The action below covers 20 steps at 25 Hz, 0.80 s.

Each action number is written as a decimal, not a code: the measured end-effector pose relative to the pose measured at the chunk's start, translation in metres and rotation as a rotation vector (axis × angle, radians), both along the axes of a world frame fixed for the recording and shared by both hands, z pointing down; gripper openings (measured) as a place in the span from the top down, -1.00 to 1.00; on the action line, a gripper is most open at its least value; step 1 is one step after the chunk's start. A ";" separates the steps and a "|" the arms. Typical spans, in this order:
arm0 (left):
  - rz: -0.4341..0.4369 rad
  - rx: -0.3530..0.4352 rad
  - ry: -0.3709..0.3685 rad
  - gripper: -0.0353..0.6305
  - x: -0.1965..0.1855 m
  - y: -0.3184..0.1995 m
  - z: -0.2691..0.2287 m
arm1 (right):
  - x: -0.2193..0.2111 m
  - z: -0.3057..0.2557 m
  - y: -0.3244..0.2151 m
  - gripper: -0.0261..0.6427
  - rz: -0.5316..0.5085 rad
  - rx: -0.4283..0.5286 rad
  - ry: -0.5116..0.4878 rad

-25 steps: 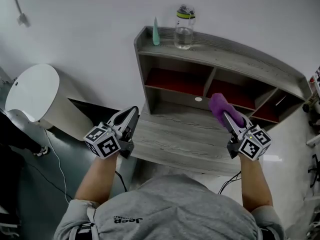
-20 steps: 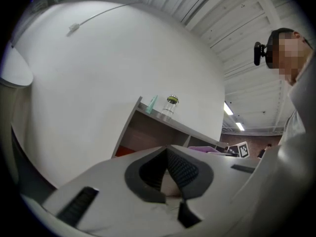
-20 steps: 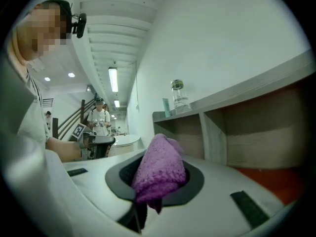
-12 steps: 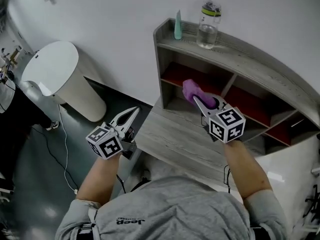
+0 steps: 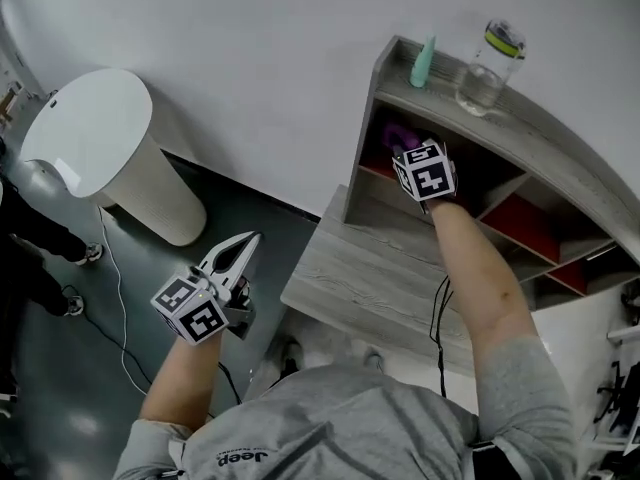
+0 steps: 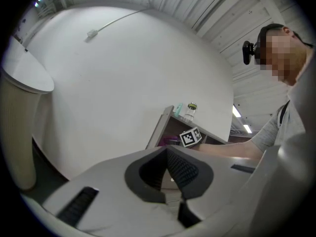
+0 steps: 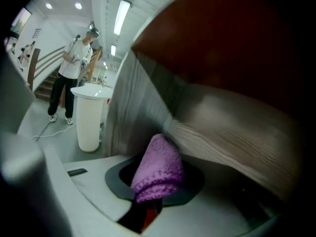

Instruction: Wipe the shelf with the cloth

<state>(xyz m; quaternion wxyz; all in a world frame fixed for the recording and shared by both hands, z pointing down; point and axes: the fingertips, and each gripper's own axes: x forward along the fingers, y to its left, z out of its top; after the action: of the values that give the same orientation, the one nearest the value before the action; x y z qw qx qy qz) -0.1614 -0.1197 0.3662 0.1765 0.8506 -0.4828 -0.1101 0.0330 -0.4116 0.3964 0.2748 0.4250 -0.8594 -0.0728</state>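
The grey wooden shelf [image 5: 470,108] with red back panels stands on a desk against the wall. My right gripper [image 5: 408,150] reaches into its upper left compartment, shut on a folded purple cloth [image 5: 398,134]. In the right gripper view the cloth [image 7: 158,169] sticks out between the jaws and its tip lies close to the compartment's wooden floor [image 7: 232,132], near the left side wall. My left gripper [image 5: 250,240] hangs shut and empty over the floor, left of the desk. Its jaws meet in the left gripper view [image 6: 168,154].
A clear bottle [image 5: 487,63] and a small teal cone [image 5: 425,61] stand on the shelf top. A white round pedestal [image 5: 95,148] stands on the floor at left, with a cable [image 5: 115,298] beside it. Another person [image 7: 74,63] stands far off.
My right gripper carried the cloth from over the desk, leftward and up, into the shelf's upper left compartment. The left gripper drifted left, away from the desk edge.
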 end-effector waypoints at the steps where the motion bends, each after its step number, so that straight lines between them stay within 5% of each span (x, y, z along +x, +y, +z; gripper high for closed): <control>1: -0.011 -0.004 0.006 0.86 -0.009 0.002 0.003 | -0.003 0.007 -0.010 0.68 0.011 -0.007 0.039; 5: -0.049 -0.023 0.025 0.86 -0.036 0.011 0.015 | -0.016 0.029 -0.035 0.67 0.001 -0.041 0.149; 9: -0.069 -0.037 0.037 0.86 -0.047 0.019 0.023 | -0.024 0.044 -0.042 0.68 -0.032 -0.165 0.128; 20: -0.041 -0.040 0.069 0.86 -0.027 0.021 0.023 | -0.066 0.064 0.104 0.68 -0.483 -0.427 0.193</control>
<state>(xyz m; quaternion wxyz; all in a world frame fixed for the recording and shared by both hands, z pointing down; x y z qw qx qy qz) -0.1885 -0.0992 0.3895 0.2077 0.8325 -0.4960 -0.1332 -0.0333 -0.3080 0.4606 0.4126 0.1331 -0.9011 0.0057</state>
